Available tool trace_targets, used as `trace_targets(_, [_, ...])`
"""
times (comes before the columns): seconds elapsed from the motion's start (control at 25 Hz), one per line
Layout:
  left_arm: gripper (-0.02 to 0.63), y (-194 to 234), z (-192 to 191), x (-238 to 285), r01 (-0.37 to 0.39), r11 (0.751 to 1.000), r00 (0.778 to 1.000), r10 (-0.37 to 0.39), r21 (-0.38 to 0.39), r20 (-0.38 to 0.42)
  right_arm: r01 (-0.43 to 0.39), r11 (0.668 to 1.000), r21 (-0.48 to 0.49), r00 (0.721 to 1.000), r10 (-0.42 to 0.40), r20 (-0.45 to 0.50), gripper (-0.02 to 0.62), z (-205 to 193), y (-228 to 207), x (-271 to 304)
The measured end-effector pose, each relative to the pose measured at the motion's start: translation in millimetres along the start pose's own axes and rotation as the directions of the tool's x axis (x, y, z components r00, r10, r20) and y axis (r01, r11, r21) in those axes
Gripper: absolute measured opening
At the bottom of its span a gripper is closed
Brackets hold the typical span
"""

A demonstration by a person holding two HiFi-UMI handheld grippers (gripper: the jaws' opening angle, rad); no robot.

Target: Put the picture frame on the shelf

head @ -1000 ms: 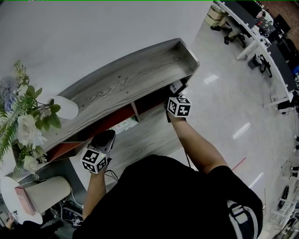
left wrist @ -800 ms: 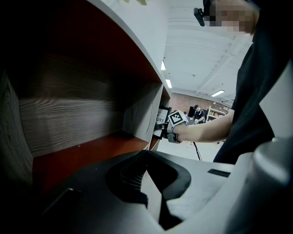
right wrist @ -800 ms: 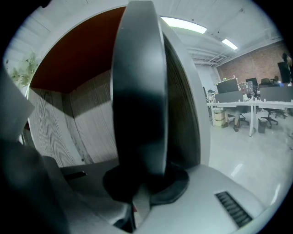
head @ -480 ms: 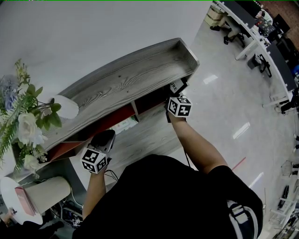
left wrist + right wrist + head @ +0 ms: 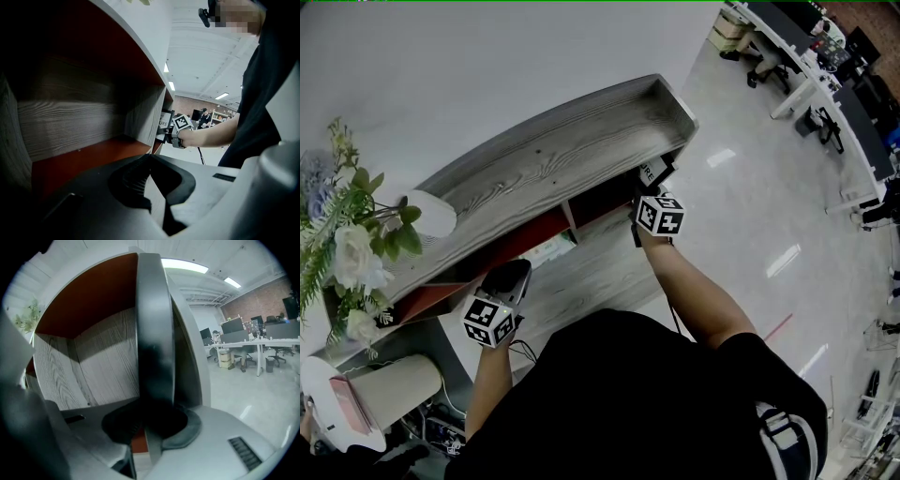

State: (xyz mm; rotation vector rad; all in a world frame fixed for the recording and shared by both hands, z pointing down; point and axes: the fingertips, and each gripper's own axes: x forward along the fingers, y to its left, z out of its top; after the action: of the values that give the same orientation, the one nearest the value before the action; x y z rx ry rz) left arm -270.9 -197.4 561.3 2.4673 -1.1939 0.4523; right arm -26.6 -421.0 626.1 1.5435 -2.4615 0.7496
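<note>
Here, find the picture frame (image 5: 154, 333) standing upright, seen edge-on, inside the right compartment of the grey wooden shelf (image 5: 553, 159), lower edge hidden behind the claw. Sits between the jaws of the right claw (image 5: 149, 420). Have just been opening those jaws; now apart, with a strip of red showing beside the frame, so not pressing on it. Find the left claw (image 5: 150, 157) at the mouth of the left compartment, jaws together at the tips, holding nothing. On top of the shelf, see a white round thing (image 5: 431, 216), and near the left end some white flowers (image 5: 356, 253).
</note>
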Motion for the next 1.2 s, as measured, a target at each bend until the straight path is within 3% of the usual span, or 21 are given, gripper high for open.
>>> trace_targets(1.2, [0.020,-24,0,-5,0.021,1.000,1.000,-0.021,0.021,0.006,0.016,1.000,0.018,1.000,-0.016,-0.009,0.155,-12,-5,-31])
